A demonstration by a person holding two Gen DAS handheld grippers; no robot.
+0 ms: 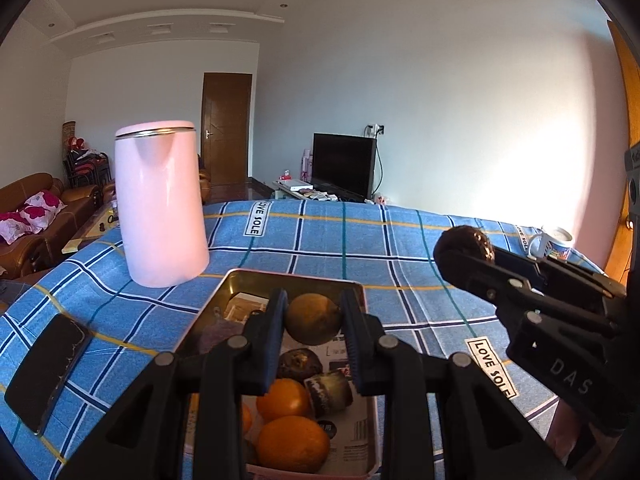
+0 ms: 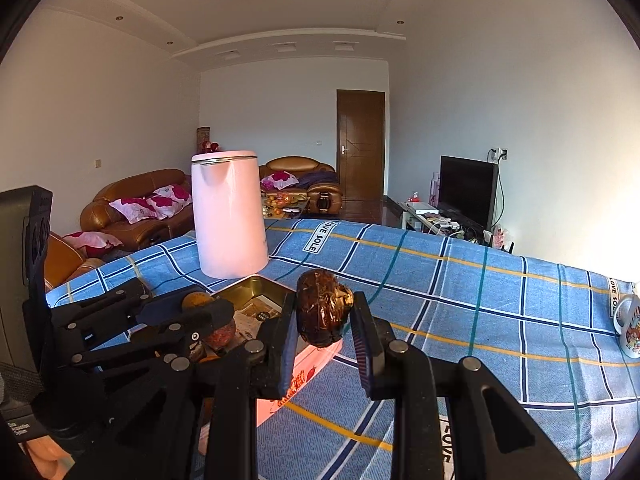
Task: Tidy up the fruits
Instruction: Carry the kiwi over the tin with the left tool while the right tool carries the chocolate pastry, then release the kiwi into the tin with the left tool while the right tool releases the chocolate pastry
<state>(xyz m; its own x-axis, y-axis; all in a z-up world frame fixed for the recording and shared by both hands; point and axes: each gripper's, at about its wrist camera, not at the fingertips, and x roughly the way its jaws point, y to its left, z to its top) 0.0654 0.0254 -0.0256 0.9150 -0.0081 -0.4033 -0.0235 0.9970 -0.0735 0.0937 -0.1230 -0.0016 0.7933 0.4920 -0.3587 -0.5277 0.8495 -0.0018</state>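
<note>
A pink metal tray lined with newspaper sits on the blue checked tablecloth. It holds oranges, a dark wrinkled fruit and a short dark piece. My left gripper is shut on a round brownish-yellow fruit just above the tray. My right gripper is shut on a dark brown wrinkled fruit and holds it in the air to the right of the tray. It also shows in the left wrist view.
A tall pink kettle stands just behind the tray's left corner. A black phone lies on the cloth at the left. A printed white mug stands at the table's far right edge. Sofas, a door and a TV are beyond the table.
</note>
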